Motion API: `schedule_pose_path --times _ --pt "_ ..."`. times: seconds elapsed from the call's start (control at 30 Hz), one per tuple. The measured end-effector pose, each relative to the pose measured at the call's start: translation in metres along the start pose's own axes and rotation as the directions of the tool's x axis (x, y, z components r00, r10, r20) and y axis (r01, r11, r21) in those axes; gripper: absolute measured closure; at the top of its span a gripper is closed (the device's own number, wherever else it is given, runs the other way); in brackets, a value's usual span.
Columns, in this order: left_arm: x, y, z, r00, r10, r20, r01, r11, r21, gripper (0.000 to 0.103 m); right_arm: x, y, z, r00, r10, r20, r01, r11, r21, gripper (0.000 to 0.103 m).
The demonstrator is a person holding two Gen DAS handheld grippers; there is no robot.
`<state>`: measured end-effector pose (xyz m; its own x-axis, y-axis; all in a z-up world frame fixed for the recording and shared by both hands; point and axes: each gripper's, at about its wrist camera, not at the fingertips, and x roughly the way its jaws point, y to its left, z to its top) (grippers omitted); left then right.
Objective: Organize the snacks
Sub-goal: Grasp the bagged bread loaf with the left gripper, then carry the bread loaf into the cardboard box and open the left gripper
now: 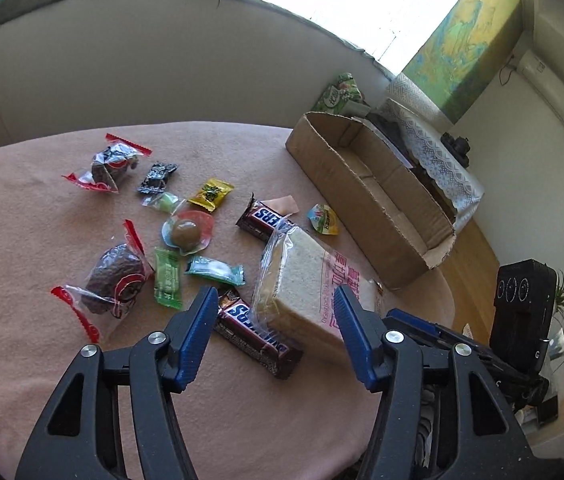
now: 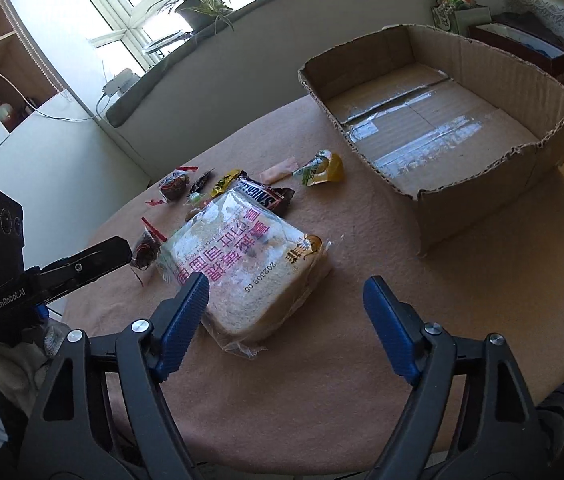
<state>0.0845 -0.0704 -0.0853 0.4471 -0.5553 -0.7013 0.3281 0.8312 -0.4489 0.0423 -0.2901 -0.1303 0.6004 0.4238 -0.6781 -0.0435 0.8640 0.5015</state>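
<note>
The round table (image 2: 361,360) under its pink cloth holds everything. The cardboard box (image 2: 481,184) sits at the far side, empty and open-topped, likely so snacks can be dropped in. The bagged bread (image 2: 250,264) lies nearest, with 2 chocolate bars and small sweets scattered past it. The right gripper (image 2: 285,308) hangs spread beside the bread, pinching nothing; the left gripper (image 1: 276,320) hovers spread over 1 chocolate bar (image 1: 258,336), apparently choosing.

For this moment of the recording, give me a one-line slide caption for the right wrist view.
Open right hand-held gripper hovers near a bagged bread loaf, empty cardboard box waiting beyond on the table.
</note>
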Motion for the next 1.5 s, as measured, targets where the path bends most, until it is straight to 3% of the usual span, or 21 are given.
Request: schedule_pose_path --times 0.17,0.27,0.4,0.67,0.9,1.2,1.5 --pt "0.023 0.007 0.004 0.997 -0.053 -0.064 0.050 0.998 -0.048 0.048 0.011 0.001 -0.004 0.998 0.061 -0.030 -0.060 0.998 0.037 0.029" --pt "0.031 0.003 0.005 0.994 -0.065 -0.082 0.062 0.997 -0.039 0.050 0.010 0.001 -0.002 0.998 0.052 -0.043 -0.050 0.998 0.042 0.029" --pt "0.038 -0.002 0.005 0.994 -0.054 -0.095 0.052 0.998 -0.021 0.052 0.013 0.002 0.001 0.996 0.020 -0.088 -0.018 0.999 0.026 0.040" --pt "0.038 -0.010 0.003 0.997 -0.023 -0.077 0.024 1.000 0.011 0.053 0.012 0.012 0.000 0.996 -0.018 -0.087 0.013 0.998 -0.059 0.046" --pt "0.029 -0.020 0.003 0.999 -0.027 -0.046 0.028 0.999 0.025 0.053 0.000 0.013 0.004 0.999 -0.006 -0.048 0.001 0.995 -0.100 0.047" --pt "0.005 -0.049 0.018 0.998 -0.028 0.048 0.024 0.996 0.092 0.053 -0.025 0.022 0.018 0.999 0.038 0.025 -0.033 0.988 -0.150 0.047" --pt "0.031 -0.087 0.044 0.996 -0.065 0.060 0.057 0.989 0.134 0.053 -0.056 0.005 0.051 0.995 -0.006 0.102 0.025 0.983 -0.179 0.047"
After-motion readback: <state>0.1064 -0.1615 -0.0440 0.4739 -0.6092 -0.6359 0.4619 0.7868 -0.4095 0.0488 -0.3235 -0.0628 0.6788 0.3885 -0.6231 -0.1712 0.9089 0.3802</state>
